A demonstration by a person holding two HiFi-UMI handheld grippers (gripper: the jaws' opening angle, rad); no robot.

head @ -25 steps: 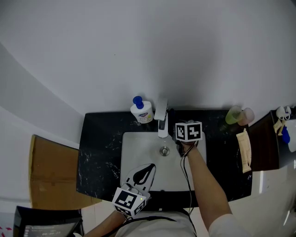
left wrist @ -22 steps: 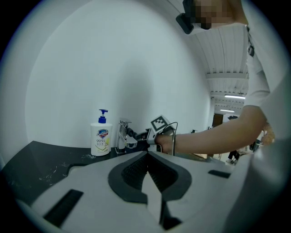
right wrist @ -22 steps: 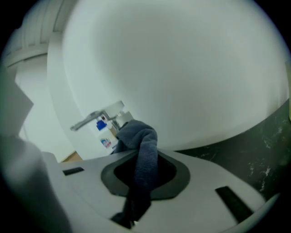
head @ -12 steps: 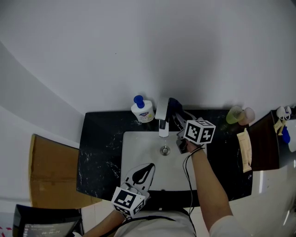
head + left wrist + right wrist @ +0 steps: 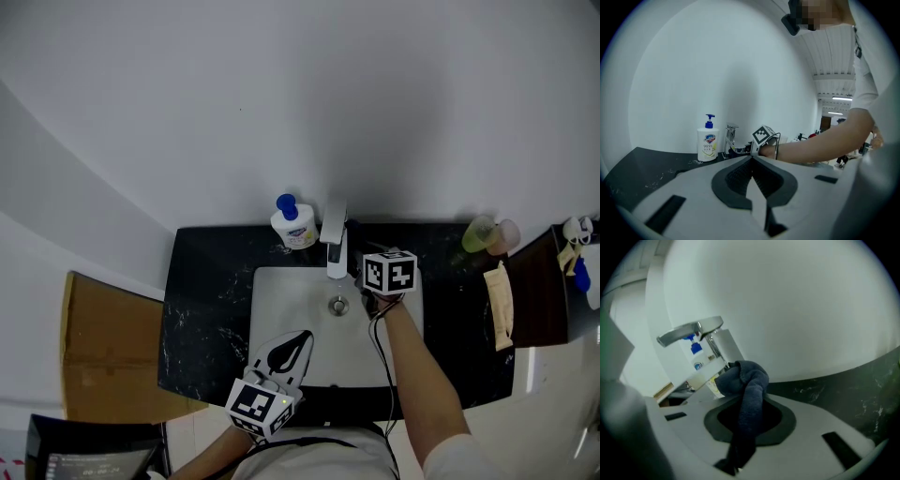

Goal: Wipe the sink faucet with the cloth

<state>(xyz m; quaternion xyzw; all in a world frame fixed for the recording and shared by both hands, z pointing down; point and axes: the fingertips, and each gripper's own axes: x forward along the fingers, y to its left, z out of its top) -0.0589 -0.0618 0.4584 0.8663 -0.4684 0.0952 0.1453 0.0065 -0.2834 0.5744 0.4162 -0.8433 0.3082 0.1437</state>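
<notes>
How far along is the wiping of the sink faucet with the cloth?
Done: the dark blue cloth is clamped in the right gripper. In hand: its bunched end sits against the lower body of the faucet. Left: the lever on top and the spout are clear of the cloth; how much is already wiped can't be told. The left gripper idles, shut, at the near edge of the sink.

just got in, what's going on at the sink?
A person is wiping the faucet with handheld grippers. The right gripper has its fingers shut on a dark blue cloth, whose bunched end sits at the faucet's body, just under the lever. The left gripper is shut and empty, held over the front of the sink. A soap bottle stands left of the faucet.
</notes>
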